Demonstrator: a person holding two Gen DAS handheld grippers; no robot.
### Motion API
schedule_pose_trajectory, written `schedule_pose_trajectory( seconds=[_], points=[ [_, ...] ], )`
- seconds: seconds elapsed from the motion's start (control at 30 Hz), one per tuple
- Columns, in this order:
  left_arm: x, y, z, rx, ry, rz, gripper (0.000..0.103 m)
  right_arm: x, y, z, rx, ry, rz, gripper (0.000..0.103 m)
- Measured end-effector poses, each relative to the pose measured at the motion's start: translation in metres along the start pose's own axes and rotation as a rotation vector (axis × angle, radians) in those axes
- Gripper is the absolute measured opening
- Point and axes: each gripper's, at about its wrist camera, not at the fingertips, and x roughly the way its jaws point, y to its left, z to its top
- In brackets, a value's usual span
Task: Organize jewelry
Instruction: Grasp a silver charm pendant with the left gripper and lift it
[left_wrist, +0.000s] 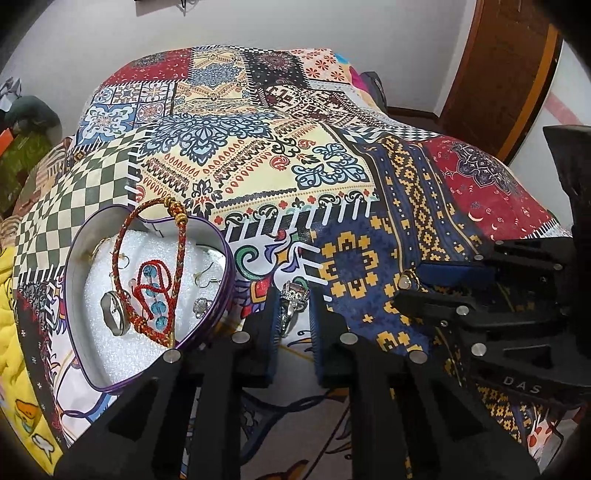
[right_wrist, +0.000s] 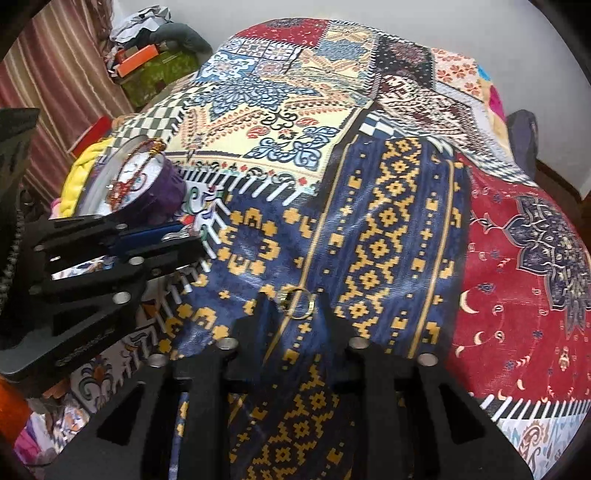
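Observation:
A silver ring (left_wrist: 291, 314) with a dark stone setting stands pinched between the fingertips of my left gripper (left_wrist: 293, 293), just above the patchwork bedspread (left_wrist: 258, 166). Left of it lies a purple heart-shaped tin (left_wrist: 221, 295) lined with white foam, holding a red braided bracelet (left_wrist: 125, 236), a blue-bead bracelet, rings and earrings. My right gripper (right_wrist: 295, 295) is shut on a gold ring (right_wrist: 300, 316) over the blue-and-yellow patch. In the left wrist view the right gripper (left_wrist: 404, 290) shows that ring's pale stone (left_wrist: 406, 282). The left gripper (right_wrist: 192, 234) and tin (right_wrist: 162, 188) appear at left in the right wrist view.
The two grippers sit close side by side, right of the tin. Yellow cloth (left_wrist: 11, 332) lies by the bed's left edge. Boxes and clothes (right_wrist: 147, 62) are piled beyond the bed's far left. A wooden door (left_wrist: 509, 74) stands at far right.

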Motion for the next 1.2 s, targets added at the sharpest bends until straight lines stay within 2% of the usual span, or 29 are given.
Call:
schedule_pose_trajectory(
  seconds=[0.07, 0.17, 0.43, 0.57, 0.63, 0.7, 0.77, 0.93, 1.03, 1.13, 1.2],
  points=[
    [-0.002, 0.0, -0.001, -0.009, 0.0, -0.008, 0.014, -0.001, 0.001, 0.0, 0.001, -0.002, 0.0, 0.015],
    [-0.011, 0.001, -0.006, -0.025, -0.008, -0.014, 0.014, -0.005, 0.001, 0.0, 0.01, -0.001, 0.015, 0.004],
    [-0.052, 0.003, -0.009, -0.015, -0.072, -0.004, 0.014, -0.021, 0.012, 0.0, 0.004, -0.034, 0.017, 0.004],
    [-0.075, 0.006, -0.012, -0.02, -0.112, 0.002, 0.014, -0.034, 0.021, -0.007, -0.05, -0.049, -0.009, 0.005],
    [-0.082, 0.008, -0.014, -0.021, -0.125, 0.004, 0.014, -0.036, 0.022, -0.011, -0.061, -0.035, -0.022, 0.01],
    [-0.089, 0.011, -0.018, -0.021, -0.136, 0.006, 0.014, -0.036, 0.021, -0.013, -0.068, -0.031, -0.044, 0.027],
    [-0.092, 0.012, -0.021, -0.022, -0.14, 0.007, 0.014, -0.033, 0.018, -0.012, -0.069, -0.034, -0.077, 0.034],
    [-0.093, 0.018, -0.026, -0.032, -0.141, 0.017, 0.014, -0.018, 0.009, -0.002, -0.026, -0.017, -0.072, 0.034],
    [-0.09, 0.022, -0.027, -0.045, -0.137, 0.016, 0.014, -0.002, 0.006, 0.001, 0.005, 0.023, -0.076, 0.033],
    [-0.088, 0.028, -0.028, -0.059, -0.137, 0.01, 0.014, 0.002, 0.005, 0.001, 0.012, 0.007, -0.085, 0.033],
    [-0.088, 0.031, -0.027, -0.066, -0.139, 0.009, 0.014, 0.002, 0.006, 0.001, 0.004, -0.002, -0.1, 0.028]
  ],
)
